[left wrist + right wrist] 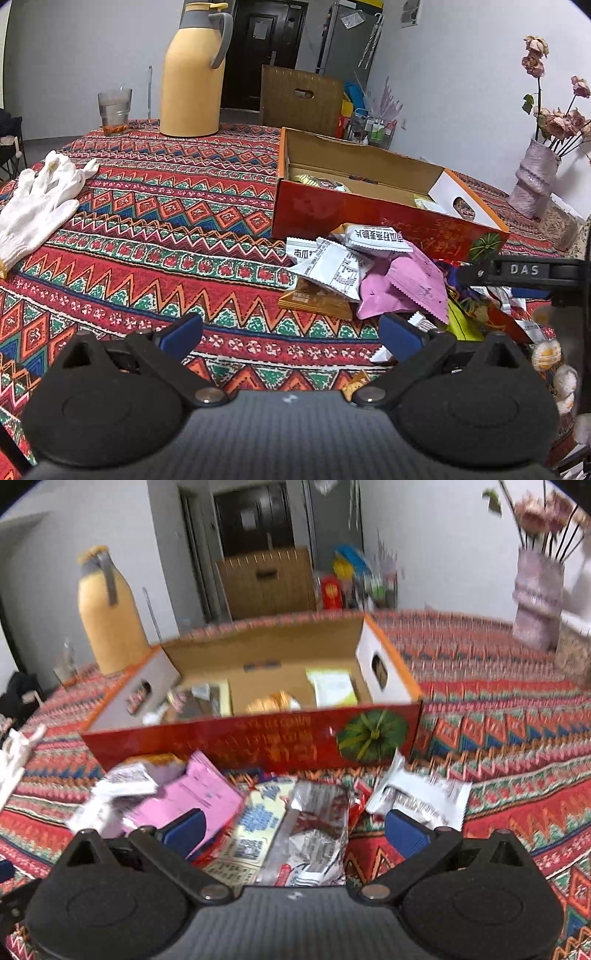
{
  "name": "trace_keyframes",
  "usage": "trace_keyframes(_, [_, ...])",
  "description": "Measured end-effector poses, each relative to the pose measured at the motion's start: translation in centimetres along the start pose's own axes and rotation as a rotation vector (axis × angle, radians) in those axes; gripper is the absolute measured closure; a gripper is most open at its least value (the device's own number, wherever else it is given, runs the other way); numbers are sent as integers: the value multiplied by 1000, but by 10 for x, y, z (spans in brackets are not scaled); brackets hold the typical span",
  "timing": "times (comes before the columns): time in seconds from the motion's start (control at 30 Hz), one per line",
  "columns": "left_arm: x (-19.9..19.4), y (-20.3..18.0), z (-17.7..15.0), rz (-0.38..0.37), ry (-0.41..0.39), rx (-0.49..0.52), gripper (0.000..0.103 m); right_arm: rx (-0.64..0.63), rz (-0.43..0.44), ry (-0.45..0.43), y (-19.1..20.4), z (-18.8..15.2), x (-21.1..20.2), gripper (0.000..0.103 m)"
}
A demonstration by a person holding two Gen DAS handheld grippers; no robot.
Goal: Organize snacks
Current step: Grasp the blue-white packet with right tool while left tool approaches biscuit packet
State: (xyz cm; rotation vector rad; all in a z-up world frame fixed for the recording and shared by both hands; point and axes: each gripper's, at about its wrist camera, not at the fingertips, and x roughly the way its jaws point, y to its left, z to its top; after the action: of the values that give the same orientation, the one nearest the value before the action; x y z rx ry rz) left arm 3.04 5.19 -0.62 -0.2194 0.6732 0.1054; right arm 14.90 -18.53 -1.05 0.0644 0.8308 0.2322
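Loose heap of pink, white and silver foil snack packets [258,812] just ahead of the open claw | open red cardboard box [255,738] beyond it, part-filled

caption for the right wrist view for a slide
Open right gripper poised over a silver-red snack packet in the pile before the open red box.

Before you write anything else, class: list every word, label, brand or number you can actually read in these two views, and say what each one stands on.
"DAS": white letters on the black gripper part at the right edge of the left wrist view.
"南瓜": on a white snack packet, seen sideways; the rest is unreadable.
Gold lettering on the red box: upside down, blurred, unreadable.
QR code and blue print on the cream packet: too blurred.
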Motion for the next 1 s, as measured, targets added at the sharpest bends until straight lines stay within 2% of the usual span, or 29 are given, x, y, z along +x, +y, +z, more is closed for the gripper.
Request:
trace_keyframes(0.1, [5,1,0,0,9,-4,0,16,-3,41,-1,1,9,2])
trace_keyframes(0.17, [7,0,-1,-3,16,-5,0,13,4,75,-2,1,15,10])
trace_keyframes(0.23, [9,-1,-2,-6,21,-4,0,-1,8,101,-1,1,19,24])
trace_keyframes(0.3, [9,-1,-2,-8,23,-3,0,9,24,105,-5,0,18,26])
trace_keyframes(0.33, [9,-1,-2,-9,23,-2,0,15,39,107,-7,0,17,32])
trace_keyframes(0.4, [9,-1,-2,-9,24,-2,0,32,60,93,-12,-1,12,38])
trace_keyframes(0.43, [9,-2,-2,-9,24,-2,0,37,67,79,-14,-1,8,46])
trace_keyframes(0.47, [9,-2,-2,-8,25,-1,0,43,80,66,-16,-2,4,47])
trace_keyframes(0.6, [9,-3,-2,-10,33,-2,0,52,91,-12,-24,-11,-15,48])
trace_keyframes(0.87, [5,-12,-7,-3,59,26,0,4,60,-267,-32,-47,-73,48])
trace_keyframes(1.0, [5,-20,-17,10,101,54,0,-9,29,-317,-36,-69,-88,48])
